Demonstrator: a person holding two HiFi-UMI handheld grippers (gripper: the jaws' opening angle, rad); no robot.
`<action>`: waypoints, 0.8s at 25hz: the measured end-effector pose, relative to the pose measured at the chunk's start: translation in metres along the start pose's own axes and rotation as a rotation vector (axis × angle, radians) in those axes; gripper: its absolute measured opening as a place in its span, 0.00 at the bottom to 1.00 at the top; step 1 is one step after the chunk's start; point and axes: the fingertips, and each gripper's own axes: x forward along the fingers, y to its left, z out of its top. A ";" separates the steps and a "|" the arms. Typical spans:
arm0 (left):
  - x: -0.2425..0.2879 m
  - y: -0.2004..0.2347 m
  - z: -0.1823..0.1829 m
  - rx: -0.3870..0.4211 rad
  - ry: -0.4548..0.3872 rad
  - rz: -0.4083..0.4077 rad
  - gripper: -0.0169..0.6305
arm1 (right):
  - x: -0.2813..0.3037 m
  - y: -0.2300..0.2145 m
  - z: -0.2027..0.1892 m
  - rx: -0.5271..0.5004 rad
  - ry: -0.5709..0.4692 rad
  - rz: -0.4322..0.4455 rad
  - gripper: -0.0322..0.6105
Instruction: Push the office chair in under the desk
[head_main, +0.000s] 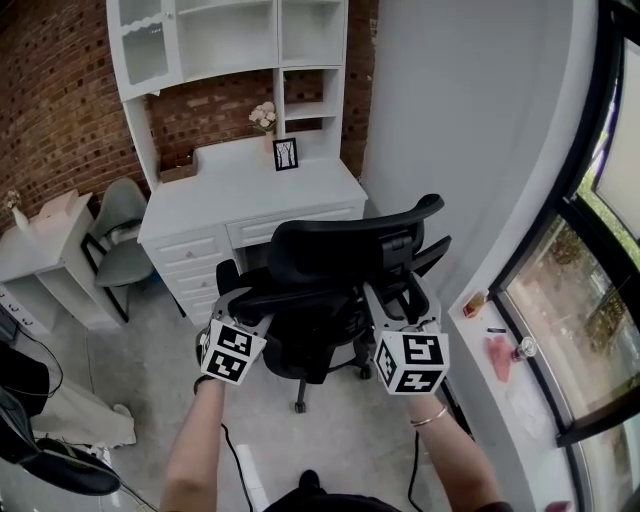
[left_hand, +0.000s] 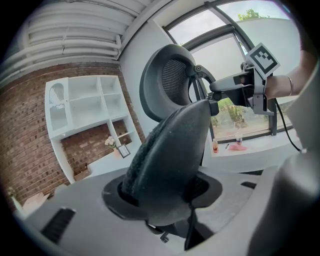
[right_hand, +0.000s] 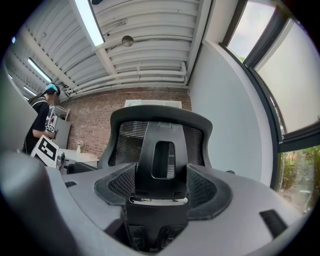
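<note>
Two tools are gripping the backrest of the black mesh office chair (head_main: 330, 270), left tool (head_main: 245, 303) and right tool (head_main: 390, 300) both spread wide; the chair is standing on grey floor (head_main: 150, 370) just before the white worktop (head_main: 250, 190).

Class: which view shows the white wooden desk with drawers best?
Head view: the white wooden desk with drawers shows top and drawer fronts. Left gripper view catches a corner past the black mesh office chair; right gripper view, barely any.

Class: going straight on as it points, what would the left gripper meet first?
The left gripper would meet the black mesh office chair at once: its backrest edge sits between the jaws.
</note>
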 end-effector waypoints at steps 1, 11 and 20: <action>0.002 0.001 0.001 0.001 0.001 -0.001 0.34 | 0.002 -0.001 0.000 -0.001 -0.001 -0.001 0.53; 0.024 0.024 -0.001 0.008 0.001 -0.030 0.34 | 0.029 0.003 -0.001 -0.004 0.021 -0.014 0.53; 0.043 0.052 0.004 0.008 0.019 -0.031 0.34 | 0.060 0.006 0.005 -0.016 0.026 -0.034 0.53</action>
